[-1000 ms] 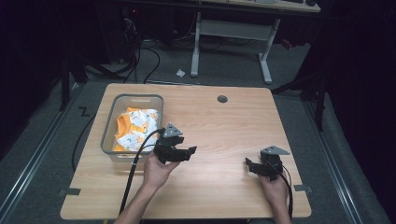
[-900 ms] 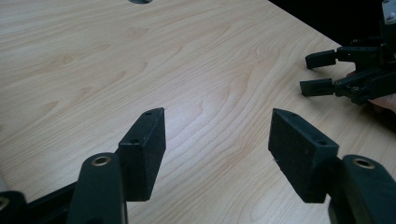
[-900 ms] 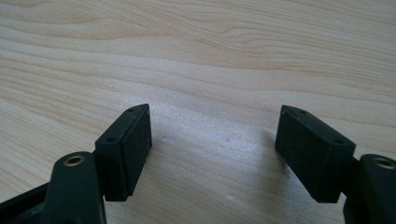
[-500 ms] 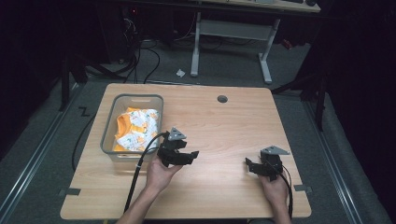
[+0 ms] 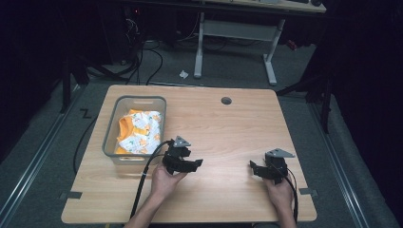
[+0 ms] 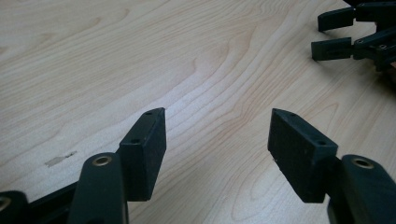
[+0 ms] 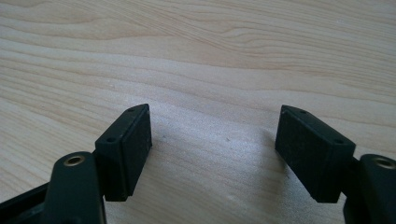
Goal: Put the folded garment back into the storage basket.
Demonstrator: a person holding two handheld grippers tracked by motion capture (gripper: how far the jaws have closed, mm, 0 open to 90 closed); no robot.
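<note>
The left gripper (image 6: pixel 217 140) is spread wide, its two black jaws well apart with nothing but bare wood between them. Each jaw ends in a blocky, flat-faced pad with a finely ribbed inner surface, bolted on through small holes, and brass-coloured pivots show lower on the arms. In the high view this left gripper (image 5: pixel 195 164) sits in the left hand (image 5: pixel 164 178) near the middle of the desk's near half, jaws pointing toward the right side, a grey three-cornered plate on top and a black cable trailing off the near edge.

The right gripper (image 7: pixel 212 140) is likewise spread, empty, its matte pads hovering low over the wood. From above, the right gripper (image 5: pixel 256 168) is held by the right hand (image 5: pixel 280 192) toward the near right corner, jaws pointing left at the other gripper. Its tips also appear at the upper right of the left gripper view, cut off by the frame.

The desk (image 5: pixel 228 128) is pale laminate with a flowing wood grain and a round dark cable hole near the far edge.

A grey, rounded-rectangular plastic bin (image 5: pixel 110 137) stands by the left edge, holding crumpled orange and white fabric (image 5: pixel 138 133) with a small print too fine to make out. The surroundings beyond the desk are dim.
</note>
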